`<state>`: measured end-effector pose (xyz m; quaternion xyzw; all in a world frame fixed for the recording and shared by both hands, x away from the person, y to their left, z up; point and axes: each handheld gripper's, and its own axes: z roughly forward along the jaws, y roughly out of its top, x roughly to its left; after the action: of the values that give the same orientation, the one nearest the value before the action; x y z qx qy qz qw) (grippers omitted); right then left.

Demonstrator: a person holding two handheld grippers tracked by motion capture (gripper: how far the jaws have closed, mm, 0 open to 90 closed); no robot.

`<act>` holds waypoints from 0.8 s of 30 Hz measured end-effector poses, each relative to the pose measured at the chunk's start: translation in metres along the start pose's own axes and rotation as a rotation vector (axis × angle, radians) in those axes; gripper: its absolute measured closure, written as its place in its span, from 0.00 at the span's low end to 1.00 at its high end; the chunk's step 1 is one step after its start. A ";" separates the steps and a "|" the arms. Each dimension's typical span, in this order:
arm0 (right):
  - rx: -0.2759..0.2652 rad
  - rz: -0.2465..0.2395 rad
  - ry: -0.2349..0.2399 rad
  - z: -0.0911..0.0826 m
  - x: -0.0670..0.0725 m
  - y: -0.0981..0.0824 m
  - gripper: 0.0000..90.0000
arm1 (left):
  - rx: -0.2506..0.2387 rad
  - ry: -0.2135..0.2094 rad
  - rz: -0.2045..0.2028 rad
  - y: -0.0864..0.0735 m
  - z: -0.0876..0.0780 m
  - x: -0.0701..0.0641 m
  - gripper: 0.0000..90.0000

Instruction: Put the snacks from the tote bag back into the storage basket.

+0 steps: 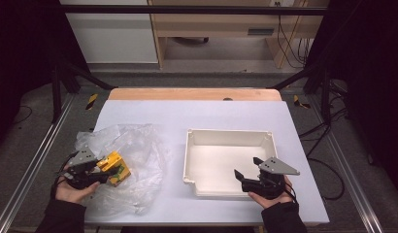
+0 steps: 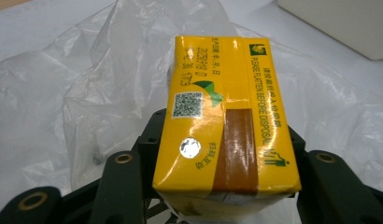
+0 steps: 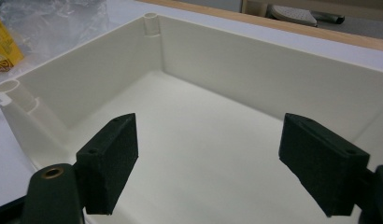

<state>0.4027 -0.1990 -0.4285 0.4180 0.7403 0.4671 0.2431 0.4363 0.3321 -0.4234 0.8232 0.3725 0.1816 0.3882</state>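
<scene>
A yellow drink carton (image 2: 224, 121) lies on a crumpled clear plastic bag (image 1: 134, 145) at the table's left. My left gripper (image 1: 101, 175) has the yellow drink carton (image 1: 113, 167) between its two black jaws. The jaws stand close at either side of the carton, and a thin dark gap shows at each side. My right gripper (image 1: 247, 167) hovers open over the near right corner of a white plastic bin (image 1: 226, 137), with nothing between its pads (image 3: 110, 161). The white plastic bin (image 3: 236, 70) holds nothing.
The bag spreads over the table's left half, up to the bin's left wall. A wooden strip (image 1: 194, 93) runs along the table's far edge. Black frame posts stand at both sides, and cables lie on the floor to the right.
</scene>
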 end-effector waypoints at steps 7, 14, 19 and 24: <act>0.000 -0.002 0.000 0.000 0.000 0.000 0.22 | -0.042 0.011 -0.014 0.009 -0.011 -0.005 0.56; 0.004 -0.001 -0.003 0.001 0.000 0.000 0.20 | -0.088 0.016 -0.057 0.020 -0.023 -0.011 0.56; 0.006 0.002 -0.007 0.001 -0.001 0.000 0.18 | -0.106 0.034 -0.060 0.026 -0.031 -0.015 0.56; 0.018 0.006 -0.007 0.002 -0.001 -0.001 0.17 | -0.127 0.032 -0.053 0.032 -0.037 -0.020 0.56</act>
<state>0.4047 -0.1994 -0.4302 0.4240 0.7422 0.4598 0.2407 0.4167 0.3222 -0.3759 0.7837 0.3881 0.2077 0.4382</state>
